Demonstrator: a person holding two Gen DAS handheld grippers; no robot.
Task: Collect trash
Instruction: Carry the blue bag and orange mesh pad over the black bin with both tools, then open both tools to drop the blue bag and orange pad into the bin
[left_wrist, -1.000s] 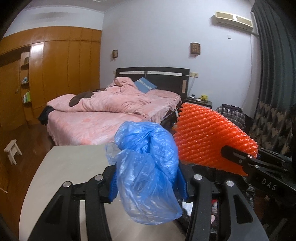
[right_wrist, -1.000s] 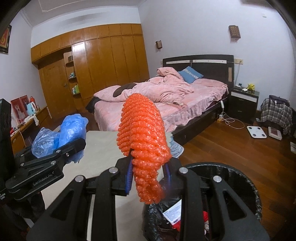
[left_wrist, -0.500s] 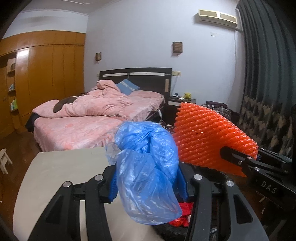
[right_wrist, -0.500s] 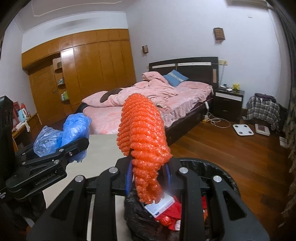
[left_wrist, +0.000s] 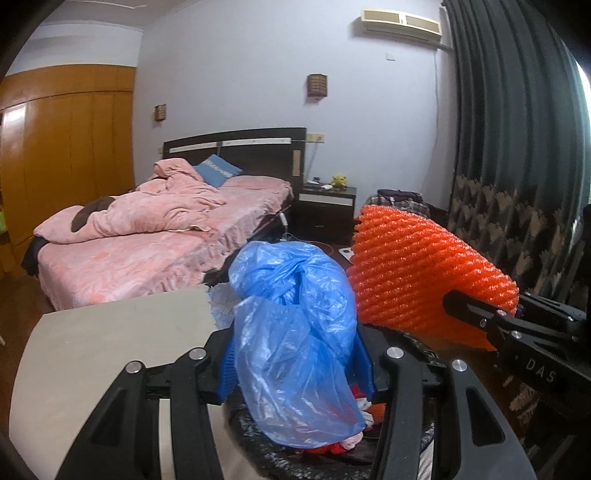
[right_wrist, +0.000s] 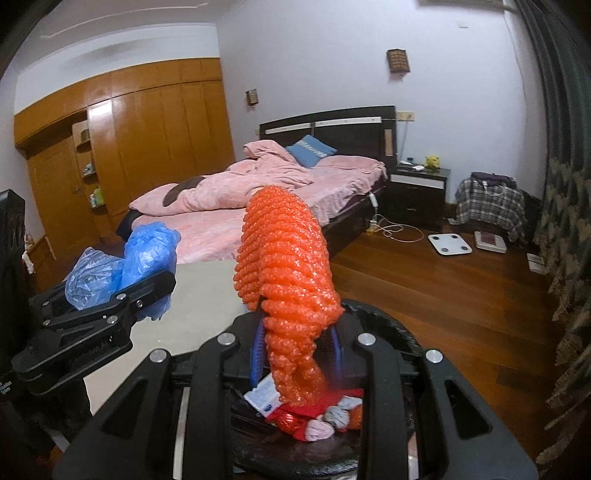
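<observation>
Holding both pieces over the bin (right_wrist: 384, 317) by the table (left_wrist: 110, 332) edge, neither gripper had let go. The left gripper (left_wrist: 295, 363) pinched the blue bag (left_wrist: 295, 325); the right gripper (right_wrist: 295, 350), jaws narrow, clamped the orange net (right_wrist: 284, 266). Only the drops apparently remained, the bin already holding trash.

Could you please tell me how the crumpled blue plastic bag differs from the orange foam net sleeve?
The crumpled blue plastic bag is smooth, thin and see-through; the orange foam net sleeve is opaque, with a knobbly mesh. The bag bulges wide in the left claw; the sleeve is pinched narrow in the right claw. Both are gripped above the black bin.
</observation>
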